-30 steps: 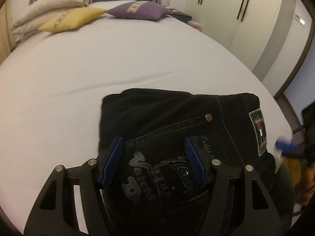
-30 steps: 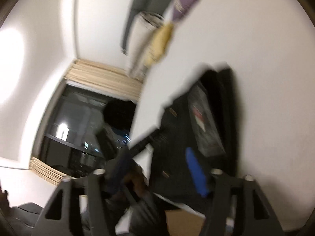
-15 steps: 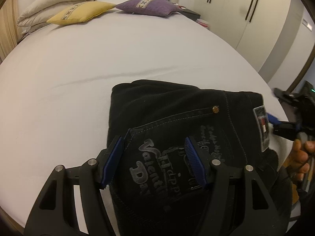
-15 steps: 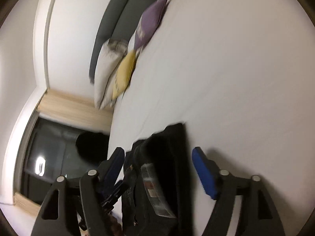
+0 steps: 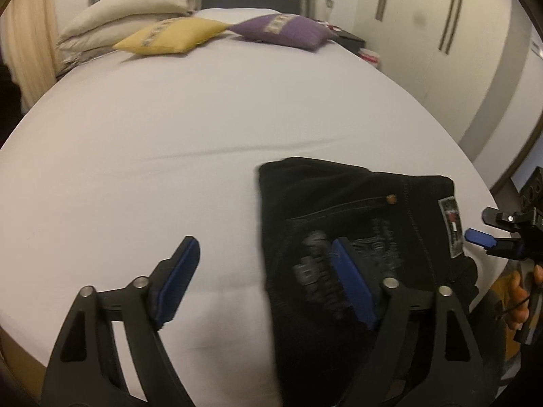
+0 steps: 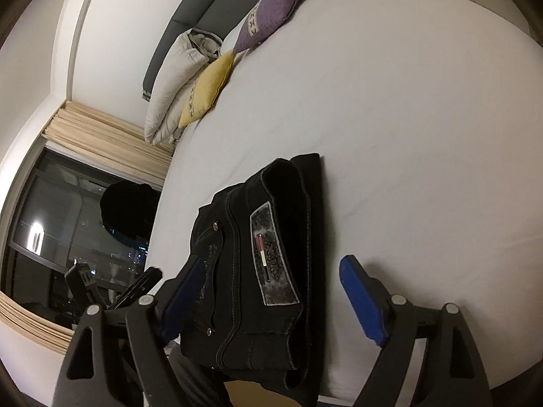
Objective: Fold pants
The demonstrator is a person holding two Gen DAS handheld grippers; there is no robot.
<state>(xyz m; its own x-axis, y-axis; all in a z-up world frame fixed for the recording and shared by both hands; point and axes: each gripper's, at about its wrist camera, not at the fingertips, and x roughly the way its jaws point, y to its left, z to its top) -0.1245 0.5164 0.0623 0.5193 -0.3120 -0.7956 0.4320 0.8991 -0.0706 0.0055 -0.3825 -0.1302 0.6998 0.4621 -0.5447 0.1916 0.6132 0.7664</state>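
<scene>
Black folded pants (image 5: 356,217) lie in a compact stack near the front edge of a bed with a white sheet (image 5: 169,135). A patch label shows on the waistband. My left gripper (image 5: 268,281) is open and empty; its right finger is over the pants' printed pocket, its left finger over bare sheet. My right gripper (image 6: 275,298) is open and empty, its fingers on either side of the pants (image 6: 271,254) at the waistband end. It also shows at the right edge of the left wrist view (image 5: 492,237).
A yellow cushion (image 5: 169,35), a purple cushion (image 5: 281,30) and white pillows (image 5: 129,23) lie at the head of the bed. Wardrobe doors (image 5: 441,34) stand on the right. A dark window with a curtain (image 6: 68,224) is on the left.
My left gripper has shifted left, so the pants now sit to its right and its left finger is over bare sheet. My right gripper has steadied, straddling the waistband end.
</scene>
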